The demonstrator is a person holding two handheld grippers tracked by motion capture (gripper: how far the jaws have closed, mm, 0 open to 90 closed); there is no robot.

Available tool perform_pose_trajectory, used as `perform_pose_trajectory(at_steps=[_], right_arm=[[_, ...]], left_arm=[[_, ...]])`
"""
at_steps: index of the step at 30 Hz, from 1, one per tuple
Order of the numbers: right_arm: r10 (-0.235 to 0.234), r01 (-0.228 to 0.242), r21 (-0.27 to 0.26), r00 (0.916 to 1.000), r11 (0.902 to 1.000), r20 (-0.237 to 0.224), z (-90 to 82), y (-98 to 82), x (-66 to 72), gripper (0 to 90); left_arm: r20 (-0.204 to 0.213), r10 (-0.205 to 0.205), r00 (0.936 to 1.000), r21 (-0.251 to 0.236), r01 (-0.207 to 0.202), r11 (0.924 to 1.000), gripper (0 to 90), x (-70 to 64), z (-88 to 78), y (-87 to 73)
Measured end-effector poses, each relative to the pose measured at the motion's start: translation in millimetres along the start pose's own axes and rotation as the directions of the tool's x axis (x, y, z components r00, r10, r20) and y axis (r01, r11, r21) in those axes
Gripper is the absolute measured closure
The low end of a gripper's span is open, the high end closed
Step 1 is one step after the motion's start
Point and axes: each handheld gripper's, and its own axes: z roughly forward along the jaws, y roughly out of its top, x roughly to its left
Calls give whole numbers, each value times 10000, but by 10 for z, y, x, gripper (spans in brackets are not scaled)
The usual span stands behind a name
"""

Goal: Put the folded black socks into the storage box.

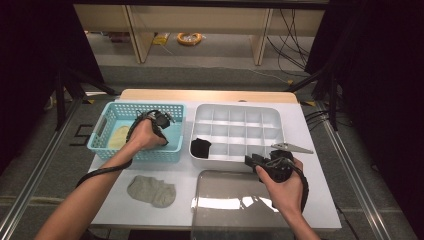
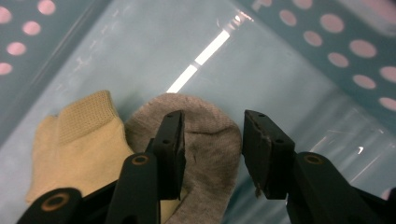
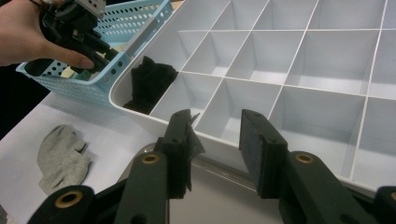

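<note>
Grey sock (image 2: 205,154) lies on the floor of the blue basket (image 1: 102,131), its toe between the jaws of the left gripper (image 2: 212,149) — the jaws stand apart, the left pad close against the fabric, the right pad clear of it, so nothing is clamped. A pale yellow sock (image 2: 77,149) lies just beside the grey one, touching it, also inside the basket. From the high view the left gripper (image 1: 159,121) points down into the basket, held by the person's left hand (image 1: 142,136).

The right gripper (image 3: 215,140) hovers at the near edge of the white divided tray (image 3: 289,56) — its jaws are open and hold nothing, though a scrap of dark material hangs from the left pad. In the high view the right gripper (image 1: 260,162) sits low at the tray's front rim, in the right hand (image 1: 285,187). A black sock (image 3: 149,84) is bunched in the tray's front-left compartment, nearest the basket. A second grey sock (image 1: 150,190) lies flat on the table (image 1: 310,200) in front of the basket, well apart from both grippers. A clear lid (image 1: 225,200) lies on the table in front of the tray.
</note>
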Motion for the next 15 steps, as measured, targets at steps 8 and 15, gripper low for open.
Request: perform_pose_trajectory(at_steps=[8, 15], right_arm=[[11, -11, 19, 10000, 10000, -14, 0, 1, 2, 647], [332, -332, 95, 9994, 9994, -15, -7, 0, 30, 647]], left_arm=[[210, -189, 9996, 137, 186, 9997, 752, 9, 18, 0], [172, -677, 9976, -45, 678, 9977, 882, 18, -56, -18]])
